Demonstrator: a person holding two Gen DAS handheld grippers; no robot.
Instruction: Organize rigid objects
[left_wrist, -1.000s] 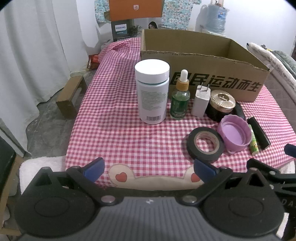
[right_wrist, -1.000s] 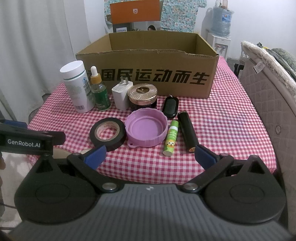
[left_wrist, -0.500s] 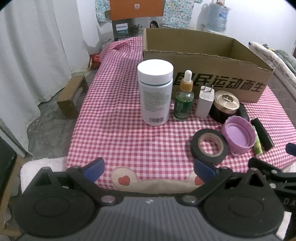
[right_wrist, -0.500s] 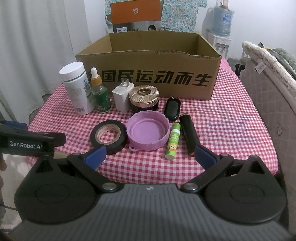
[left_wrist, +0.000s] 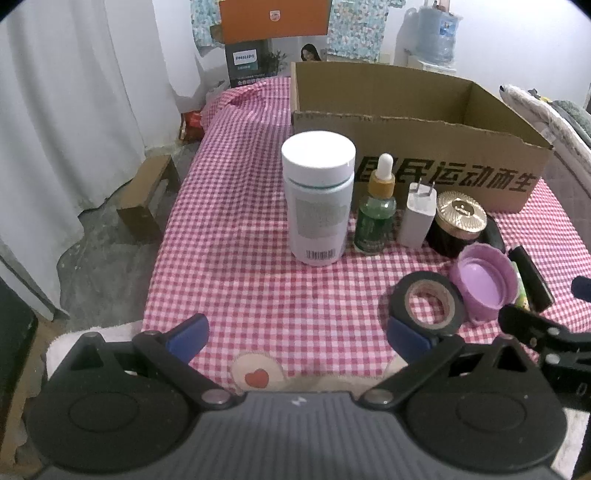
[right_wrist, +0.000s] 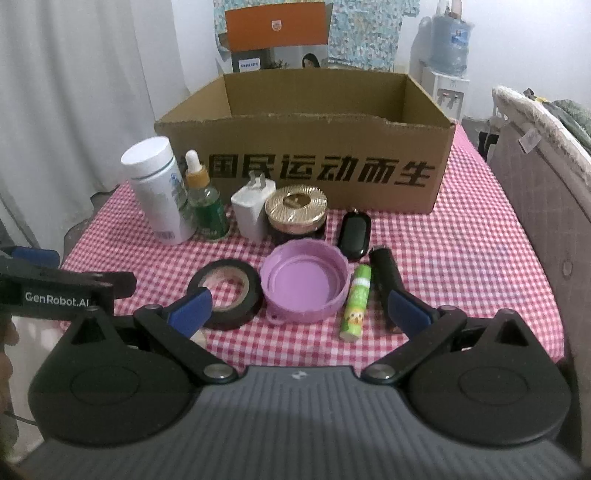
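On the red checked tablecloth (left_wrist: 236, 258) stand a white bottle (left_wrist: 317, 199), a green dropper bottle (left_wrist: 375, 218), a white charger (left_wrist: 419, 218) and a gold-lidded jar (left_wrist: 458, 225). Nearer lie a black tape roll (right_wrist: 225, 291), a purple lid (right_wrist: 304, 284), a green lip balm (right_wrist: 356, 302), a black tube (right_wrist: 384, 269) and a black oval case (right_wrist: 354, 234). An open cardboard box (right_wrist: 306, 162) stands behind them. My left gripper (left_wrist: 297, 338) is open over the table's near edge. My right gripper (right_wrist: 299, 310) is open, with the purple lid just ahead between its fingers.
A padded grey headboard or sofa edge (right_wrist: 535, 206) borders the table's right side. White curtains (left_wrist: 74, 110) hang at the left, with a small wooden stool (left_wrist: 147, 199) on the floor. A water dispenser (right_wrist: 448, 55) stands at the back.
Both grippers have moved forward toward the objects, which now look larger and nearer. The left view has shifted left, so the tape roll and lid sit further right.
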